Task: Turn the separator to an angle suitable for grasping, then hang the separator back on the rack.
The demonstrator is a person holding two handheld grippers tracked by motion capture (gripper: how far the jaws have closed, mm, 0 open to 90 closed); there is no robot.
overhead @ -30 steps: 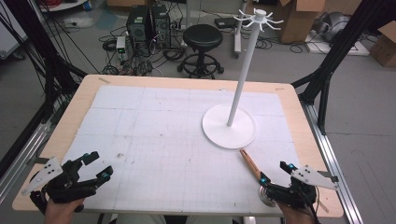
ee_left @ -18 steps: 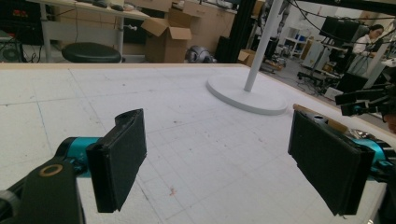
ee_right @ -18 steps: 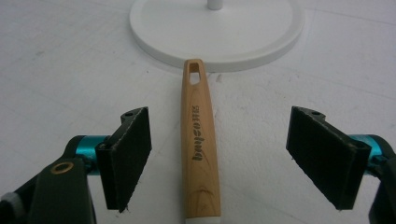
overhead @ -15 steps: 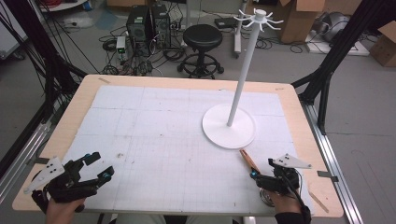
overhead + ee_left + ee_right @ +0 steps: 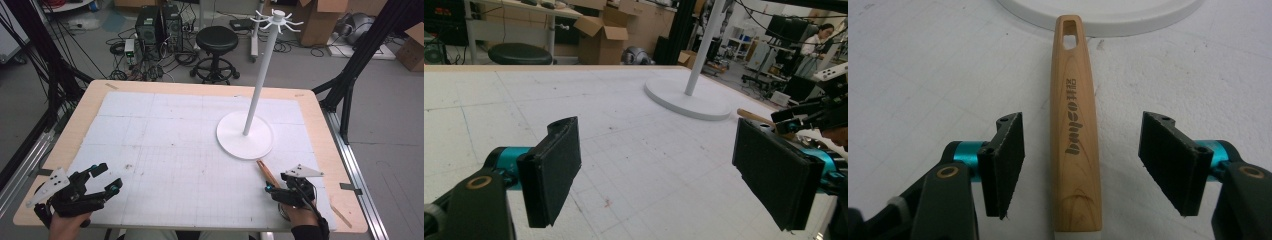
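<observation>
In the high view, one wooden handle (image 5: 264,170) lies flat on the white mat near the table's front right, its long axis running from the right gripper (image 5: 274,189) up toward the round base of the single white stand (image 5: 245,135); the right gripper sits at its near end, while the left gripper (image 5: 102,179) rests well apart at the front left. In the left gripper view, its two pads (image 5: 551,167) stand wide apart over bare mat, nothing between them, with the handle (image 5: 754,117) far off to the side. In the right gripper view, the handle (image 5: 1074,125) runs straight ahead between the jaws, its holed tip touching or just short of the stand's base (image 5: 1108,12); the jaws have just been closing, yet both pads (image 5: 1005,160) show a gap to the wood, so nothing is gripped.
</observation>
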